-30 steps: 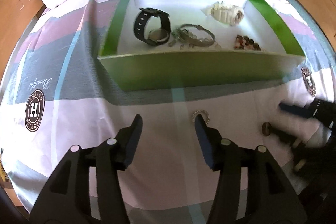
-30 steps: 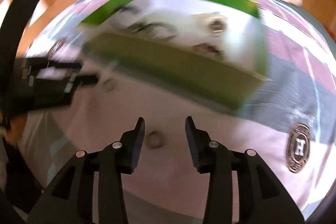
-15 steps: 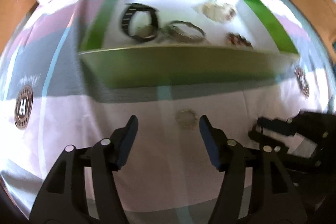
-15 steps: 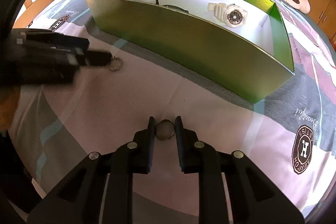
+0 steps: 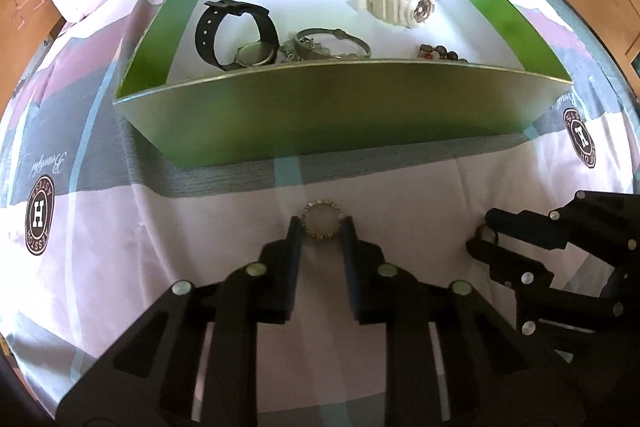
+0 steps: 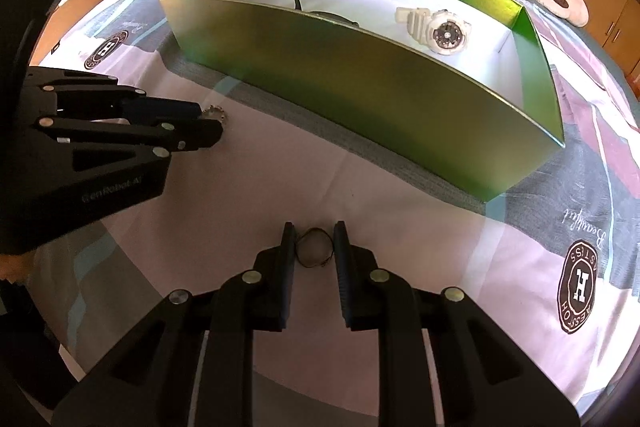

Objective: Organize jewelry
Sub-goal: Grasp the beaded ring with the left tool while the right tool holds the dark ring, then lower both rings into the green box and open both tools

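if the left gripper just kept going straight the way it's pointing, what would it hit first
The left gripper points steeply down at the bedsheet, its jaws closing around the sparkly ring lying there. Going on, it would likely press that ring and its fingertips into the sheet almost at once, well short of the green box.

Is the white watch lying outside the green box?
No, the white watch lies on the white floor inside the green box, near its far end.
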Demonstrator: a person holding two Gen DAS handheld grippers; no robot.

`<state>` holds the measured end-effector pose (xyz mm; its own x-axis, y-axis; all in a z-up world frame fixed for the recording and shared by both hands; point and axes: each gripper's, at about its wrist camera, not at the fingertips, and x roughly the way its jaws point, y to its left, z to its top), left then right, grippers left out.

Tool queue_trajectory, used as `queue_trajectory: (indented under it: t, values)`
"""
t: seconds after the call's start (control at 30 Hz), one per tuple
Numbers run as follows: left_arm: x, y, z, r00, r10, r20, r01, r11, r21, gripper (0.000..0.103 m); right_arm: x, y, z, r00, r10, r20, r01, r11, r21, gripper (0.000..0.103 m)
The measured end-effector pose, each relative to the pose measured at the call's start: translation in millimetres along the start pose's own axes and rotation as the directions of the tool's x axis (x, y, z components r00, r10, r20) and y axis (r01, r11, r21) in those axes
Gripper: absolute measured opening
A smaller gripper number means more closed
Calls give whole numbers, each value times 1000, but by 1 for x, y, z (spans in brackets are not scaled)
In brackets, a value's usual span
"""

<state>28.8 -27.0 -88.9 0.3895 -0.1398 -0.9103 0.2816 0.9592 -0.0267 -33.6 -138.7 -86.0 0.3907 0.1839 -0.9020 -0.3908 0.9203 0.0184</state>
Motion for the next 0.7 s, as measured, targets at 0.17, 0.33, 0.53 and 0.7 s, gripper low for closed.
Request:
queue_trajectory:
  t: [0.17,0.33,0.53,0.7]
  values:
    - [-7,1,2,1000,5,23,-5,1000,-1,20,-4,-4,0,1000,-5,12,4,1000,21,19]
    - [-22,3,3,997,26,72,-27,1000,4,20,-11,-14,2,999,-6,37,4,998,57,19]
    - [-51,39,17,991,-62,122,74,993,-91,20,-29,-18,15,996,21,91,-28,996,79,19]
    - [-76,77,25,977,-115,179,151,968,-201,20,-70,-26,32,973,75,220,-99,990,98,19]
